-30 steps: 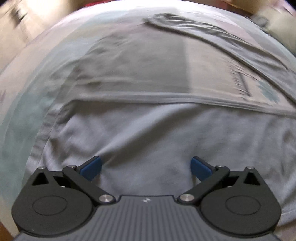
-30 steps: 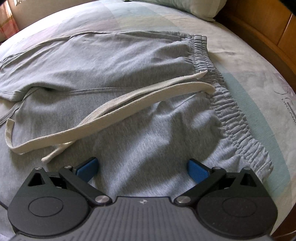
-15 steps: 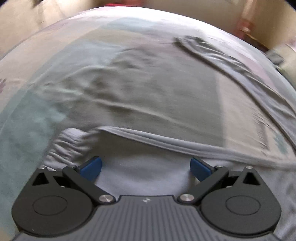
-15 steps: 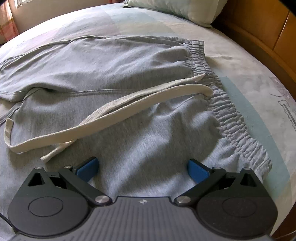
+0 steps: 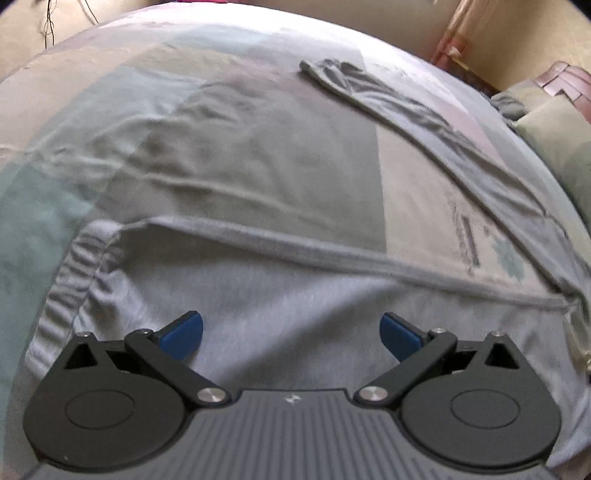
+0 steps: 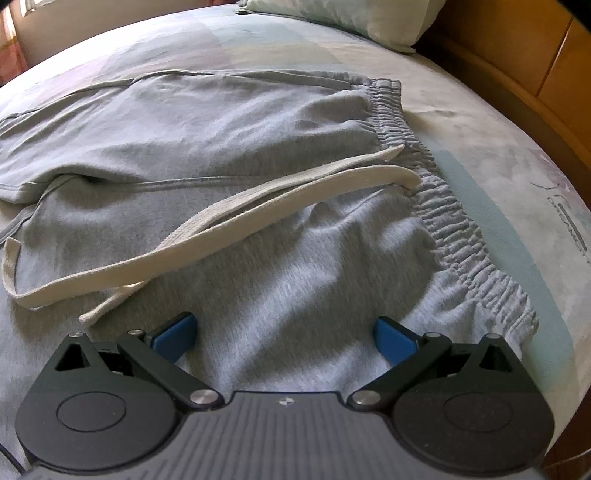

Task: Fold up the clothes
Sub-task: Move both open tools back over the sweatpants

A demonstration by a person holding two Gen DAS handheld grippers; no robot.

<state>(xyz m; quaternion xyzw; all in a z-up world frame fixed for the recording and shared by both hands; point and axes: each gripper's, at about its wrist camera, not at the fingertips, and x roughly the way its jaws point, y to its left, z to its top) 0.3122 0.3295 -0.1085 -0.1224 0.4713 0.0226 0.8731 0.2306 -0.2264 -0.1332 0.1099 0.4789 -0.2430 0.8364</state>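
Note:
Grey sweatpants [image 6: 229, 155] lie spread on the bed, with a ruched elastic waistband [image 6: 454, 229] at the right and a long cream drawstring [image 6: 236, 229] lying across the fabric. My right gripper [image 6: 284, 334] is open and empty, low over the cloth near the waistband. In the left wrist view the same grey pants [image 5: 280, 299] fill the foreground, with a gathered elastic edge [image 5: 70, 280] at the left and one leg [image 5: 436, 133] stretching away to the far right. My left gripper [image 5: 291, 332] is open and empty just above the fabric.
The bed sheet [image 5: 258, 147] has pale green, grey and pink blocks. A pillow [image 6: 332, 18] lies at the head. A wooden bed frame [image 6: 517, 74] runs along the right. A cushion [image 5: 557, 140] sits at the far right of the left wrist view.
The left gripper has swung left along the pants, bringing the gathered elastic edge into view. The right gripper has barely moved. Both stay open.

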